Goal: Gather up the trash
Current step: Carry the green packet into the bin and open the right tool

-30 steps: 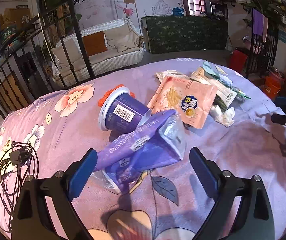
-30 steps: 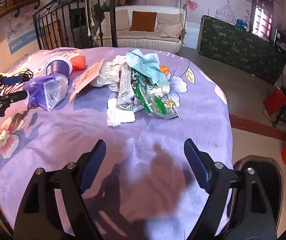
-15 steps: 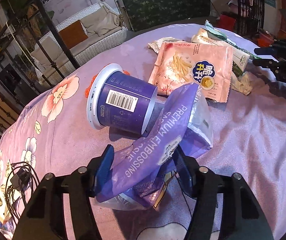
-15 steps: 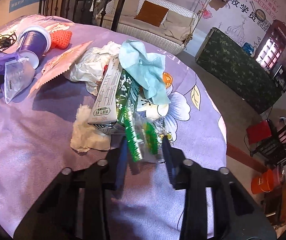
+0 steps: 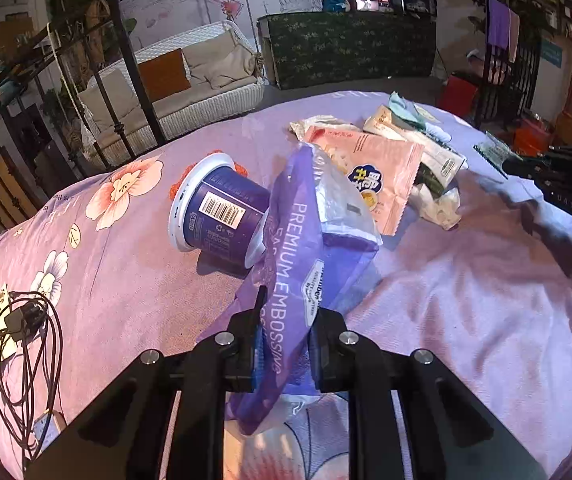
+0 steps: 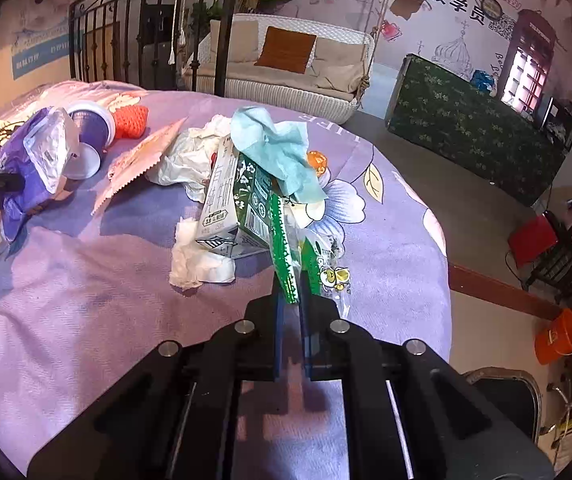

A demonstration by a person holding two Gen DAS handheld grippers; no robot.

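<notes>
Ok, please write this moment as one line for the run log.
left gripper: shut on purple wrapper | right gripper: shut on green wrapper | purple cup, milk carton: on table

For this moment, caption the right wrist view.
Right gripper shut on green wrapper beside milk carton.

The purple tissue pack [image 5: 298, 264] is thin glossy plastic film, part clear and crinkled. The purple cup [image 5: 221, 212] looks like smooth plastic with a paper barcode label. The pink snack bag [image 5: 382, 176] is matt foil-like film. The milk carton [image 6: 229, 204] is coated card, the green wrapper [image 6: 286, 256] shiny plastic. The crumpled tissue [image 6: 197, 260] is soft paper. The floral cloth [image 5: 466, 300] on the counter is matt woven fabric.
</notes>
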